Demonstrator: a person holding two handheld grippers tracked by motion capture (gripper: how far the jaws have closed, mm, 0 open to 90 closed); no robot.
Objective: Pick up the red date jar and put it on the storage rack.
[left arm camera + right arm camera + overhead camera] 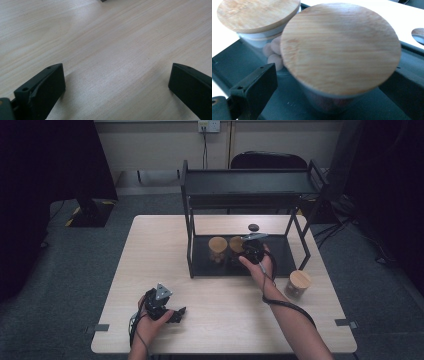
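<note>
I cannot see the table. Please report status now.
Left tongs open on bare table. Right tongs open around jar on rack. Second jar close beside.

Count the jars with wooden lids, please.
3: two on the rack's bottom shelf, the left jar and middle jar by the right tongs; third jar on the table, right.
</note>
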